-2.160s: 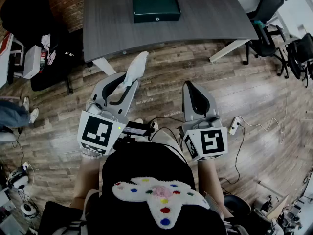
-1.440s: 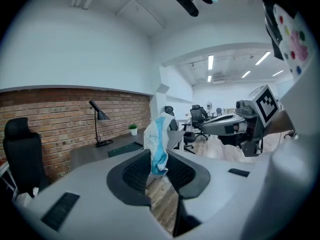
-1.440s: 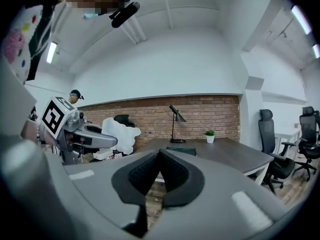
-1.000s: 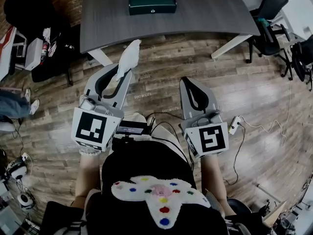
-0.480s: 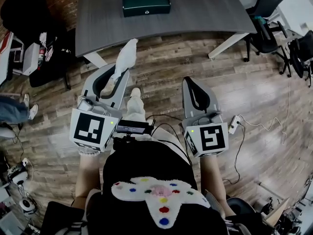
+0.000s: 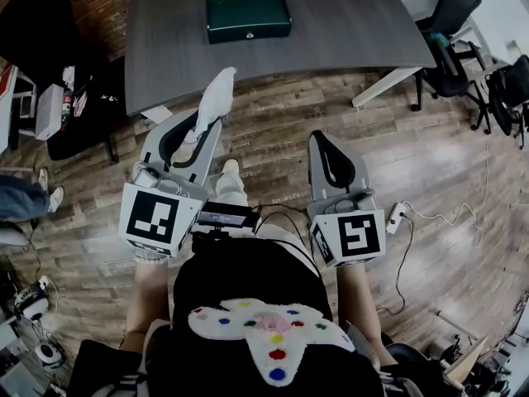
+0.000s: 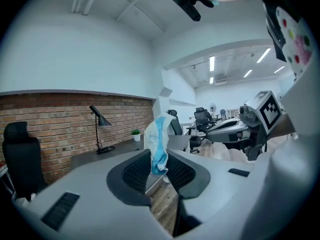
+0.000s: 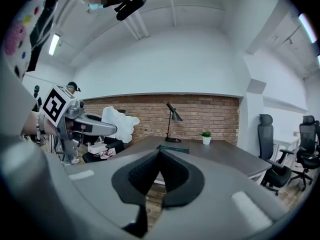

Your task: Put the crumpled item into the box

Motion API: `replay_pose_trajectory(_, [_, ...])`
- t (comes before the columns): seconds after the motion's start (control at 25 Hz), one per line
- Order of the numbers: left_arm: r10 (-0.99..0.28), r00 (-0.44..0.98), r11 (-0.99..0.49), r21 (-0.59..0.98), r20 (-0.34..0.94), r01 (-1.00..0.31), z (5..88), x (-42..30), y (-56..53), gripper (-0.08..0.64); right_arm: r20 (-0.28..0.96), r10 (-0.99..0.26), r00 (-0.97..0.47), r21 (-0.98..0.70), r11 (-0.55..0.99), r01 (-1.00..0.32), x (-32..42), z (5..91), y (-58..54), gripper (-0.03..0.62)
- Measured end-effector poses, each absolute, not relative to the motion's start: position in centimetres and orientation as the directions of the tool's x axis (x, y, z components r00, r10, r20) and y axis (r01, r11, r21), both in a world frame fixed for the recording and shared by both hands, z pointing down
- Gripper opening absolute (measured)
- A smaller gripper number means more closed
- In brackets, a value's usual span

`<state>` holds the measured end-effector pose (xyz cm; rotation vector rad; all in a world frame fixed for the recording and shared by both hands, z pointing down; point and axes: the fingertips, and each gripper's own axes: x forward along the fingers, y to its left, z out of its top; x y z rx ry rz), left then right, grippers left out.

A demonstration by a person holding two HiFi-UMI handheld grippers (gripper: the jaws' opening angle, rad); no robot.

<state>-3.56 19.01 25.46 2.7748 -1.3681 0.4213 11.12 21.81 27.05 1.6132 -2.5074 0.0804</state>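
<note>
A white and pale-blue crumpled item sticks up from my left gripper, which is shut on its lower end over the wooden floor, short of the table's near edge. In the left gripper view the crumpled item stands upright between the left gripper's pads. A dark green box lies closed on the grey table, ahead of the left gripper. My right gripper is shut and empty, level with the left one. From the right gripper view, the box shows just beyond the tips.
Black office chairs stand right of the table, and a dark chair with clutter stands left. A desk lamp and a small plant are on the table. Cables and a power strip lie on the floor at right.
A light shoe has come into view on the floor between the grippers as the person steps toward the table. The left gripper keeps its hold on the crumpled item; the right stays shut.
</note>
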Motion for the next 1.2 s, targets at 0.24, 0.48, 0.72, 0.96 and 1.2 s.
replay_pose_trajectory(0.24, [-0.767, 0.590, -0.626, -0.096, 0.250, -0.774, 25.6, -4.4, 13.5, 0.084, 0.171, -0.898, -0.406, 0.043, 0.419, -0.907, 9.8, 27.0, 16.4, 0.009])
replay_pose_trajectory(0.48, [-0.751, 0.610, -0.645, -0.083, 0.254, -0.760, 25.5, -5.2, 7.5, 0.084, 0.176, -0.905, -0.386, 0.045, 0.399, -0.916, 8.7, 26.6, 10.5, 0.009])
replay_pose_trajectory(0.72, [-0.713, 0.649, -0.689, -0.096, 0.265, -0.718, 25.6, -6.1, 1.9, 0.084, 0.187, -0.913, -0.364, 0.037, 0.377, -0.926, 7.2, 26.6, 4.8, 0.009])
replay_pose_trajectory(0.96, [-0.699, 0.664, -0.703, -0.081, 0.266, -0.707, 25.9, -7.8, -3.3, 0.084, 0.204, -0.918, -0.340, 0.042, 0.355, -0.934, 5.4, 26.8, -0.1, 0.009])
replay_pose_trajectory(1.2, [-0.682, 0.681, -0.718, -0.068, 0.268, -0.692, 26.5, -9.2, -7.0, 0.084, 0.213, -0.925, -0.314, 0.042, 0.330, -0.943, 4.2, 27.2, -3.4, 0.009])
